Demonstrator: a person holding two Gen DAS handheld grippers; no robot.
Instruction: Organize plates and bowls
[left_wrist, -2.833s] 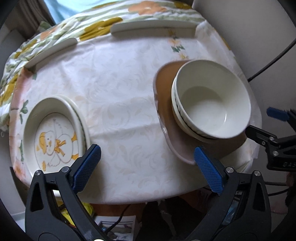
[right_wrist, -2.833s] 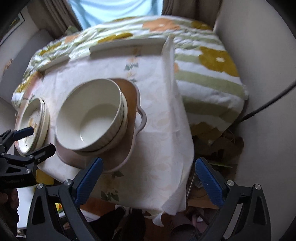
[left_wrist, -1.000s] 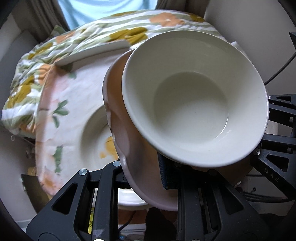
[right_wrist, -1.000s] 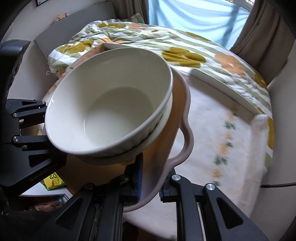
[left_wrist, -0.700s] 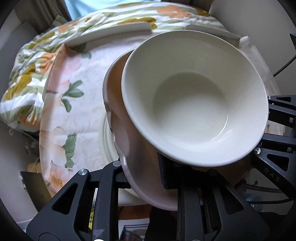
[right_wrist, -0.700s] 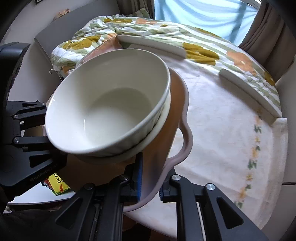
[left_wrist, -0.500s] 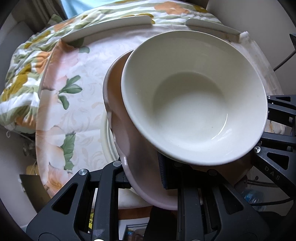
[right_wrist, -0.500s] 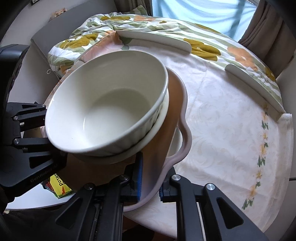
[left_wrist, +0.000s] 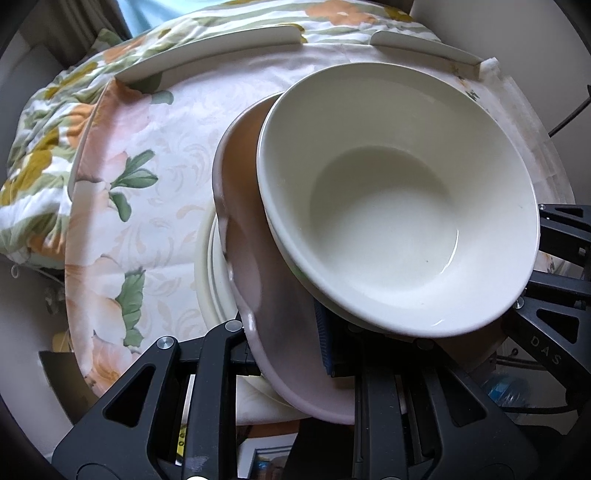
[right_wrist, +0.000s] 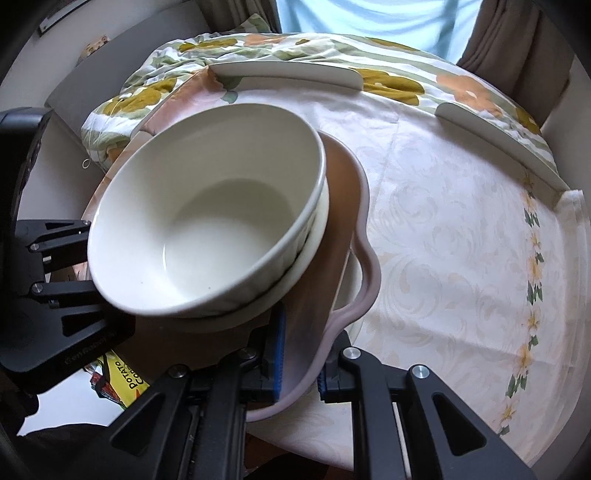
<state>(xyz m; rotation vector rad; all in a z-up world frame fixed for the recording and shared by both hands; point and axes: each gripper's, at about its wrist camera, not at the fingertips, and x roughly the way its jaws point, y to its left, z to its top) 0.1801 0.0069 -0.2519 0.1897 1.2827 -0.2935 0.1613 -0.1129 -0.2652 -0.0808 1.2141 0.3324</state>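
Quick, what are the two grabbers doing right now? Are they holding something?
Left gripper: shut on the rim of the pink plate carrying the stacked bowls.
Right gripper: shut on the same pink plate's opposite rim.

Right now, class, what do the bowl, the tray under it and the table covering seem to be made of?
Bowl: probably glazed ceramic; cream, glossy, with bright highlights on the rim and in the well.
Tray: likely plastic or glazed ceramic; pinkish, smooth, with a soft sheen along its wavy rim.
Tablecloth: woven fabric; matte, with a scroll pattern, printed flowers and creases.
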